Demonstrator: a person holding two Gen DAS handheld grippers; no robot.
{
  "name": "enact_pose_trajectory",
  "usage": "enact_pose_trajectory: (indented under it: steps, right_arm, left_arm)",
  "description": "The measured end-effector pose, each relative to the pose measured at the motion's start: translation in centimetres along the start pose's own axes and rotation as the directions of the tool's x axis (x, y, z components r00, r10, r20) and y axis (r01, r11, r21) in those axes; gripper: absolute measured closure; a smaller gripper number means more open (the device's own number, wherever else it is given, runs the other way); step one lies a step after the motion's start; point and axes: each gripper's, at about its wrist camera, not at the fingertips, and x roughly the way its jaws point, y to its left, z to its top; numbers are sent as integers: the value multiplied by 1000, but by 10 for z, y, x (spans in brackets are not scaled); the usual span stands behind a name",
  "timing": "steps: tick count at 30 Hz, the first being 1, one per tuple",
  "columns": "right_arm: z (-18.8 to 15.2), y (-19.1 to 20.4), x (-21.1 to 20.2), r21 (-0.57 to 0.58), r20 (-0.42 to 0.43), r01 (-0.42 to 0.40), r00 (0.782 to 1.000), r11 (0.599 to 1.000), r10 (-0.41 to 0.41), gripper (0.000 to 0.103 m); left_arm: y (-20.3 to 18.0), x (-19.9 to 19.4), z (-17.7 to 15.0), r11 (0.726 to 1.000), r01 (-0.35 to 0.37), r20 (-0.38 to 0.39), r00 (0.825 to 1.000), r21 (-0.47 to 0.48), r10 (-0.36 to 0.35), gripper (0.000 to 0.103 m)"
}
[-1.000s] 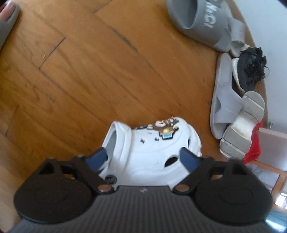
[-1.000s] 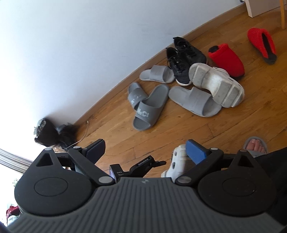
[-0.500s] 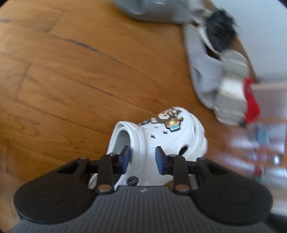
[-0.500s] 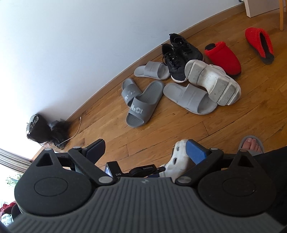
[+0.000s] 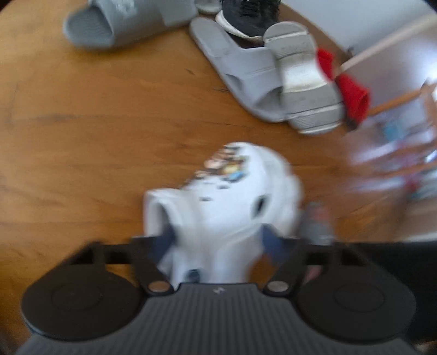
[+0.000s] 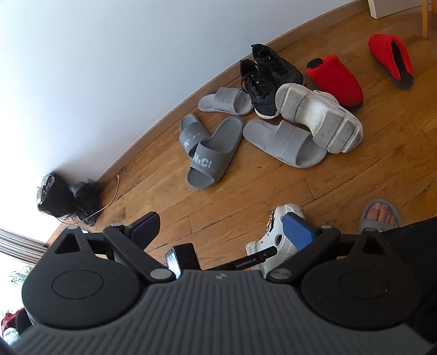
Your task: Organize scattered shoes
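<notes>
A white clog (image 5: 232,196) with cartoon charms lies between the fingers of my left gripper (image 5: 218,243); the view is blurred and the jaws stand wide around its heel end. The clog also shows in the right wrist view (image 6: 278,229). My right gripper (image 6: 221,229) is open and empty, held high above the floor. A pile of shoes lies by the wall: grey slides (image 6: 207,155), black sneakers (image 6: 267,79), an overturned white clog (image 6: 319,117) and red slippers (image 6: 336,79).
The wooden floor (image 6: 245,191) runs to a white wall. A black bundle with a cable (image 6: 65,196) sits in the corner. The person's foot in a grey slide (image 6: 379,215) is at the right. Furniture legs (image 6: 426,19) stand at the far right.
My left gripper closed on the white clog half a second ago and now its jaws stand wider apart. The left view has swung and blurred. My right gripper rose slightly.
</notes>
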Motion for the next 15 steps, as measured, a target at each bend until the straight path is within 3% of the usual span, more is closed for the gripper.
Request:
enact_pose_trajectory:
  steps: [1, 2, 4, 7, 8, 13, 15]
  right_arm:
    - [0, 0, 0, 3, -2, 0, 1000, 1000, 0, 5]
    - [0, -1, 0, 4, -3, -1, 1000, 1000, 1, 5]
    - [0, 1, 0, -1, -6, -10, 1000, 1000, 10, 5]
    - [0, 4, 0, -8, -4, -15, 1000, 1000, 15, 5]
    - [1, 4, 0, -6, -2, -17, 1000, 1000, 17, 5]
    - [3, 3, -3, 10, 11, -28, 1000, 1000, 28, 5]
    - [4, 2, -4, 12, 12, -30, 999, 999, 30, 5]
  left_arm:
    - [-3, -2, -1, 998, -29, 19, 999, 52, 28, 86]
    - [-10, -5, -2, 988, -59, 48, 997, 143, 53, 86]
    - [-31, -12, -11, 929, -111, 117, 990, 353, 74, 86]
    - [-49, -22, -36, 811, -151, 192, 980, 566, 48, 86]
    - [-59, -24, -45, 745, -166, 218, 976, 646, 28, 86]
    - [-74, -20, -80, 533, -207, 253, 967, 821, -14, 86]
    - [-75, -20, -90, 467, -207, 246, 969, 860, -24, 86]
